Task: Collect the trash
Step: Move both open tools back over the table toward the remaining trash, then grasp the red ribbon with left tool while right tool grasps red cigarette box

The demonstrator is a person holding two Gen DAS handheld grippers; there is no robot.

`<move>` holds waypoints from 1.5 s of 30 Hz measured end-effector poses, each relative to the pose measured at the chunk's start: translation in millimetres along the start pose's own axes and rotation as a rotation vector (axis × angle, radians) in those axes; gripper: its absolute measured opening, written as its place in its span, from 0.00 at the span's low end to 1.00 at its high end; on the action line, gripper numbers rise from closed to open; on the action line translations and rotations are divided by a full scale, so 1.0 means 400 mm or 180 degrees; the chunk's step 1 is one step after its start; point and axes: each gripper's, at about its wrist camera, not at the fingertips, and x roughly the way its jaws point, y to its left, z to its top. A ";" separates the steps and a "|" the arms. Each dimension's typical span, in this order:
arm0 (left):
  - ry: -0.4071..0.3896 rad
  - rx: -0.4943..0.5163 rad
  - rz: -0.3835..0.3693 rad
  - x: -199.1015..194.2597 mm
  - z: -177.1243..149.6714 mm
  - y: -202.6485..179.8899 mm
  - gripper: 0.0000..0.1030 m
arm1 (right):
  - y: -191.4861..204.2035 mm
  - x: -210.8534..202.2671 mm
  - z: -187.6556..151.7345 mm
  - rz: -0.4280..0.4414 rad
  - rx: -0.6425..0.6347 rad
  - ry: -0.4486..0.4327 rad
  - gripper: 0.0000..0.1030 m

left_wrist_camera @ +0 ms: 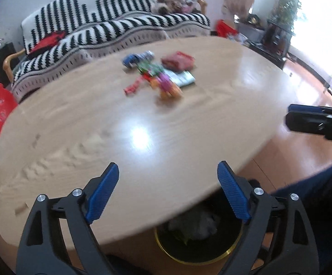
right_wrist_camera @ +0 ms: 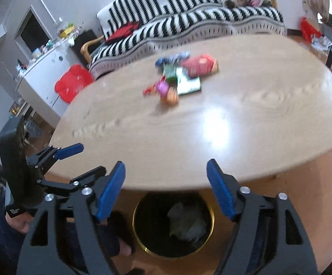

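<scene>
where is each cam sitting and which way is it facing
Left wrist: on the left gripper, angled down across the table; right gripper shows at the right edge.
Right wrist: on the right gripper, same heading; left gripper and hand show at left.
Shared: wrapper pile, bin, striped sofa.

both wrist cameras looked forward and steeply down from just off the near edge of the oval wooden table (left_wrist_camera: 143, 123), toward the striped sofa (right_wrist_camera: 189, 23) behind. both caught the wrapper pile (left_wrist_camera: 159, 73) mid-table and the gold-rimmed bin (right_wrist_camera: 174, 224) below.
</scene>
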 end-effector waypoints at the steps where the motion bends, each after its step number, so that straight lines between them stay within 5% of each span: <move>1: -0.0013 0.0007 0.0037 0.011 0.021 0.013 0.84 | -0.007 0.006 0.035 -0.0011 0.0012 -0.0047 0.75; 7: -0.0011 -0.0214 0.0045 0.110 0.143 0.121 0.89 | -0.073 0.094 0.193 -0.0086 0.0284 -0.0082 0.90; 15: -0.0077 -0.0041 0.0234 0.308 0.288 0.216 0.89 | -0.173 0.252 0.329 -0.0115 0.0773 0.0045 0.90; 25: 0.0110 0.0099 -0.0073 0.454 0.326 0.224 0.89 | -0.272 0.432 0.426 0.0026 0.1587 0.0293 0.90; 33: 0.0078 0.0230 -0.0017 0.501 0.325 0.194 0.86 | -0.260 0.577 0.465 -0.0153 0.1690 0.0542 0.90; 39: 0.0008 0.0155 -0.0115 0.504 0.341 0.170 0.58 | -0.207 0.637 0.501 -0.0307 0.1527 0.0569 0.92; 45: 0.0102 0.0068 -0.0190 0.495 0.347 0.166 0.13 | -0.150 0.662 0.501 -0.0573 0.1084 0.0538 0.81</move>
